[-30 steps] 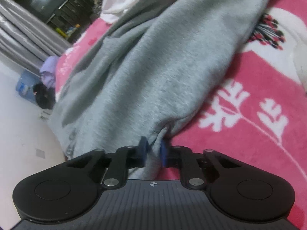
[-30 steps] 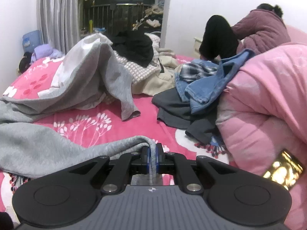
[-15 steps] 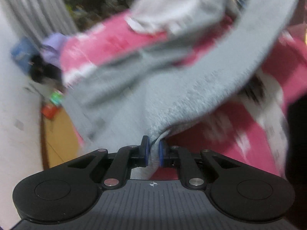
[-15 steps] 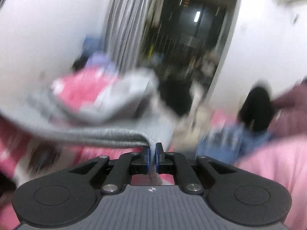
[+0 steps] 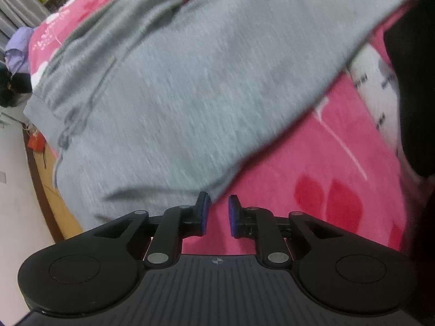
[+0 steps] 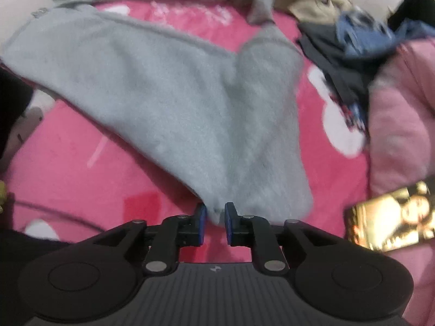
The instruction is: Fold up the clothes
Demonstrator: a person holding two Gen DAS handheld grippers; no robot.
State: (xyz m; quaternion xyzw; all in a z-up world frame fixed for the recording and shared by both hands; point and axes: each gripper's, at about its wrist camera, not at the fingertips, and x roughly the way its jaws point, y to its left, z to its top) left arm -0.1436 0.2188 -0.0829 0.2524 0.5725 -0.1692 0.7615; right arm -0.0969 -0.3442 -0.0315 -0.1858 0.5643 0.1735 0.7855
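Left gripper (image 5: 216,214): jaws opening, pads clear of the grey garment (image 5: 190,81); its hem just ahead. Right gripper (image 6: 215,224): jaws opening, a corner loose between them. Garment spread on the pink bed (image 6: 68,149), long axis running away from both.

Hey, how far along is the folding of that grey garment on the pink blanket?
Done: the grey garment lies spread over the pink blanket, one part doubled over in the right wrist view.
In hand: both claws are opening. The left claw has pink blanket in its gap; the right claw has a grey corner hanging between its pads, unpinched.
Left: further folds, and the heap of other clothes behind looks untouched.
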